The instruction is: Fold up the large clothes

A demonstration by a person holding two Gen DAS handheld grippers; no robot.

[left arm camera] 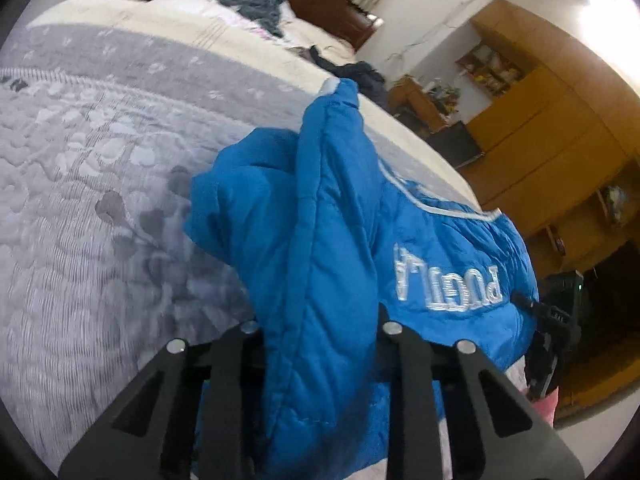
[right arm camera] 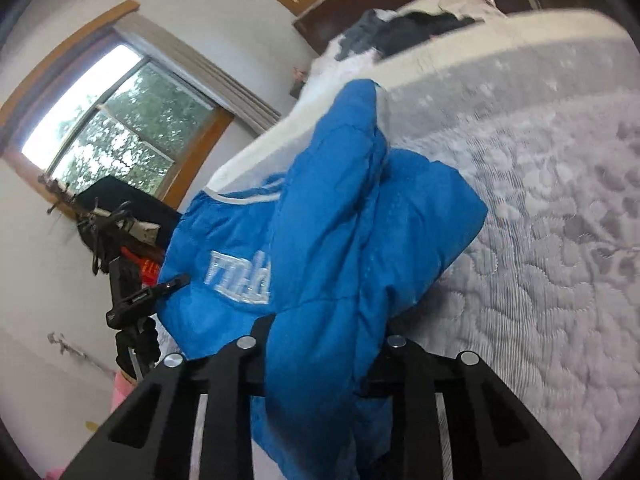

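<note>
A blue padded jacket (left arm camera: 320, 216) with white embroidered lettering is held up over a bed. My left gripper (left arm camera: 320, 332) is shut on a thick fold of it, the cloth bulging between the black fingers. In the right wrist view the same blue jacket (right arm camera: 344, 232) fills the middle, and my right gripper (right arm camera: 324, 344) is shut on another fold. The other gripper shows as a black shape at the right edge of the left view and at the left of the right view. The fingertips are buried in cloth.
The bed has a grey quilted cover (left arm camera: 100, 184) with a cream border. Dark clothes (left arm camera: 256, 6) lie near the headboard. Yellow wooden cabinets (left arm camera: 552, 128) stand past the bed on one side; a window (right arm camera: 108, 116) and dark clutter on the other.
</note>
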